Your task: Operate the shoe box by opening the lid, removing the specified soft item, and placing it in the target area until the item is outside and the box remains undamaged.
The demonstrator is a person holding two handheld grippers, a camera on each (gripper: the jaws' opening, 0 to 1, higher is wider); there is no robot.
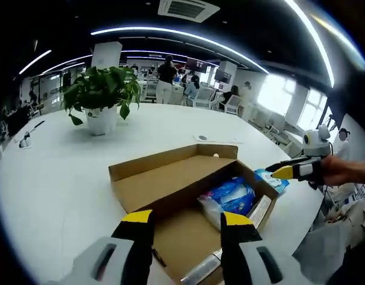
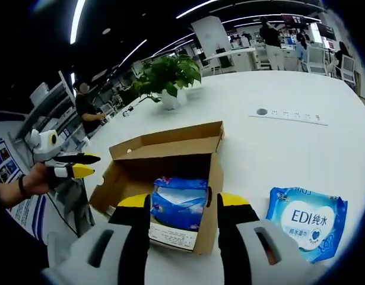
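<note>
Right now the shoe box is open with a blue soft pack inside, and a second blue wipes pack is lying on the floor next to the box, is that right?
Not quite. The shoe box is open with a blue soft pack inside, but the second wipes pack lies on the white table beside the box, not on the floor. The right gripper view shows it.

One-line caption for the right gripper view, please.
Open right gripper faces the open shoe box holding a blue packet; wipes pack lies on the table.
</note>
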